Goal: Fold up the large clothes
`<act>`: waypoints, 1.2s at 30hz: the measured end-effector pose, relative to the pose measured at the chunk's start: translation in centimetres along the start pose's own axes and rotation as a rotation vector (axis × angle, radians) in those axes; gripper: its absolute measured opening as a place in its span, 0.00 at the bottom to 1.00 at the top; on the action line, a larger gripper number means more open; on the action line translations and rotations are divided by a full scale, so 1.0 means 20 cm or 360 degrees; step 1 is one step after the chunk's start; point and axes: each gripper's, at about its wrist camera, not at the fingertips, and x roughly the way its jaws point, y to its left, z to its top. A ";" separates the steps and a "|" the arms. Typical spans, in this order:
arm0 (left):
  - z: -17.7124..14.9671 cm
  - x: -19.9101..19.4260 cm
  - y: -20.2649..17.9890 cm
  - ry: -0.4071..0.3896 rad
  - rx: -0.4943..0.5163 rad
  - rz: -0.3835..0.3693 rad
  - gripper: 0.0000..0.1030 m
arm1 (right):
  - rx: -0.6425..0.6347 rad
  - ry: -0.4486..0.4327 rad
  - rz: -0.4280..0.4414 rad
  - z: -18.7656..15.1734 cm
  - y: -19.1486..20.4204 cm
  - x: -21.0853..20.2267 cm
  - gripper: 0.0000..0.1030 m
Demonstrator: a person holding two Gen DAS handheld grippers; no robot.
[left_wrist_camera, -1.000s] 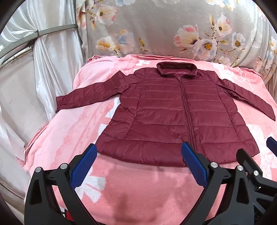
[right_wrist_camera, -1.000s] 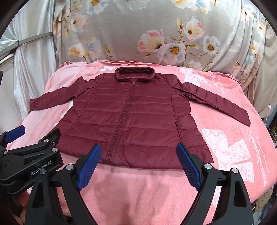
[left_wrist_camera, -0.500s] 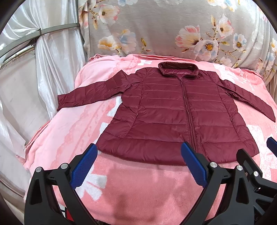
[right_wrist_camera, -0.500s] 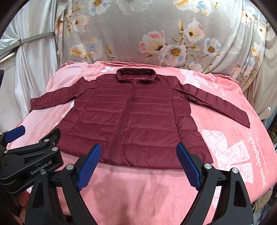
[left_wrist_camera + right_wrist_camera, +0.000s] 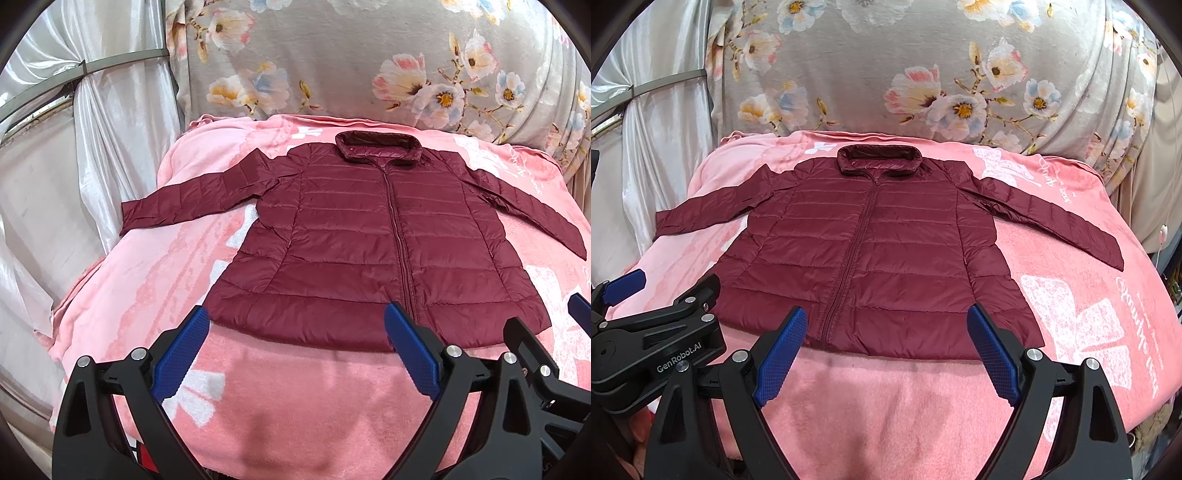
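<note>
Hanging at the upper left of the left wrist view, white satin curtain (image 5: 122, 129) beside floral grey fabric (image 5: 351, 62). Lying flat, zipped, front up at centre frame on the pink blanket (image 5: 155, 266), maroon puffer jacket (image 5: 369, 236), both sleeves spread outward, collar toward the top. Hovering over bare blanket at the lower edge, just short of the hem, left tongs (image 5: 295, 354) spread wide, holding nothing. Likewise gaping and empty at the bottom of the right wrist view, right tongs (image 5: 886, 354).
</note>
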 end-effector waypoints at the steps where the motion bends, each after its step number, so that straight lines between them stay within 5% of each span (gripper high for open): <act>1: 0.00 0.00 0.00 0.0001 0.0000 0.0001 0.90 | 0.0001 0.0000 0.0001 0.00 0.00 0.00 0.84; 36: -0.01 -0.02 -0.06 -0.0005 0.0005 0.0000 0.90 | 0.0002 -0.0002 0.0001 0.01 -0.01 0.00 0.84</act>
